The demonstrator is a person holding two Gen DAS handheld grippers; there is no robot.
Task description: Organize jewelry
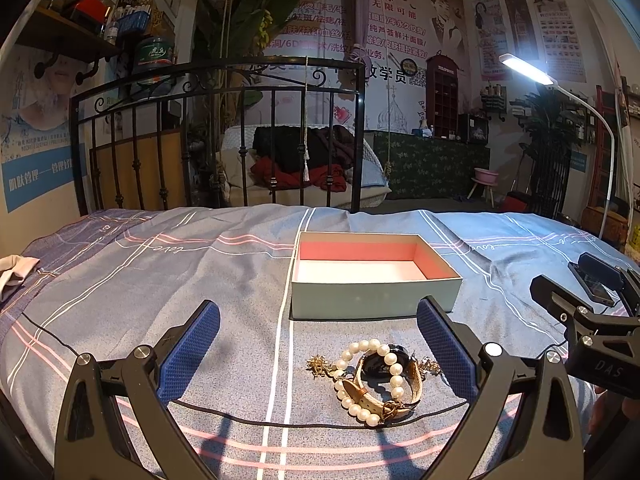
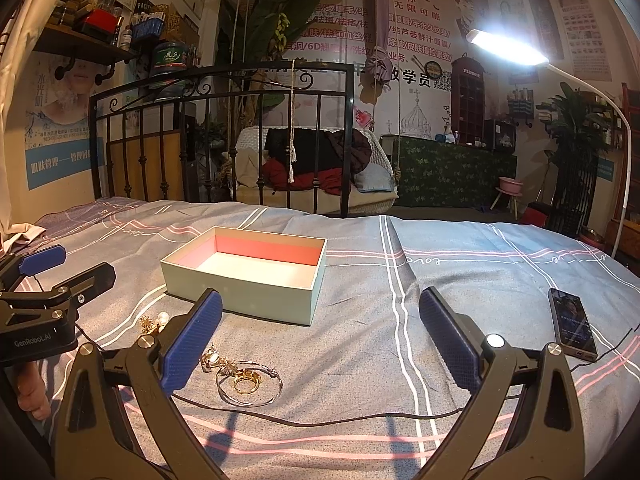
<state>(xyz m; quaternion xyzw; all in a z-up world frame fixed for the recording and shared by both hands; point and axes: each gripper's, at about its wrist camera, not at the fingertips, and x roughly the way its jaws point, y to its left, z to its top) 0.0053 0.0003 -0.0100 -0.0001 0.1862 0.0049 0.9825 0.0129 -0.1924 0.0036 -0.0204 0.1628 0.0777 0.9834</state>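
An open pale-green box (image 1: pixel 372 292) with a pink and white inside sits on the blue checked bedspread (image 1: pixel 160 280); it also shows in the right wrist view (image 2: pixel 244 284). A pearl bracelet (image 1: pixel 370 380) lies tangled with a gold-strapped watch (image 1: pixel 384 364) between my left gripper's (image 1: pixel 318 350) open fingers. A small gold piece (image 1: pixel 318 365) lies beside them. My right gripper (image 2: pixel 320 340) is open and empty. A silver bangle (image 2: pixel 250 386), a gold ring (image 2: pixel 247 380) and small earrings (image 2: pixel 212 358) lie by its left finger.
A phone (image 2: pixel 572 324) lies on the bed to the right. A thin black cable (image 2: pixel 320 420) runs across the bedspread. A black iron bed rail (image 1: pixel 220 140) stands at the far edge. A white lamp (image 2: pixel 508 48) shines at the right.
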